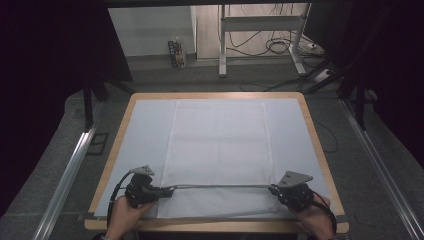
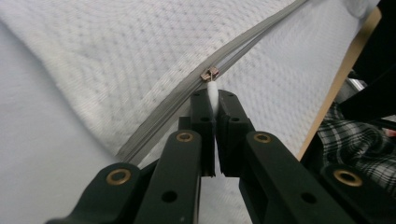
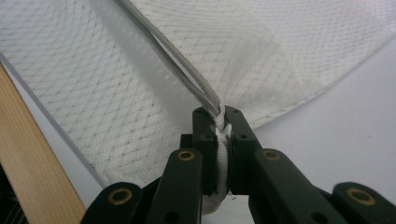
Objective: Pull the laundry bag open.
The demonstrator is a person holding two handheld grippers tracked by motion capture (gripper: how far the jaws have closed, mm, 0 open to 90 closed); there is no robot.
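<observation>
From the high view, a white textured pillowcase (image 1: 218,150) lies flat on a pale sheet (image 1: 145,135) covering the wood-edged table (image 1: 116,145), its near edge lifted and stretched taut between the left gripper (image 1: 162,191) and the right gripper (image 1: 274,190), each held in a hand at the table's near corners. The left gripper view adds what that view cannot resolve: a grey zipper (image 2: 243,44) runs along the raised edge, and the black jaws are closed on a small white pull tab (image 2: 213,95) hanging from a metal slider (image 2: 209,73). The fabric here looks dimpled and quilted. In the right gripper view the jaws are clamped on the bunched white corner (image 3: 221,135) where the zipper's ribbed grey tape ends, and the cloth shows a fine diamond mesh.
</observation>
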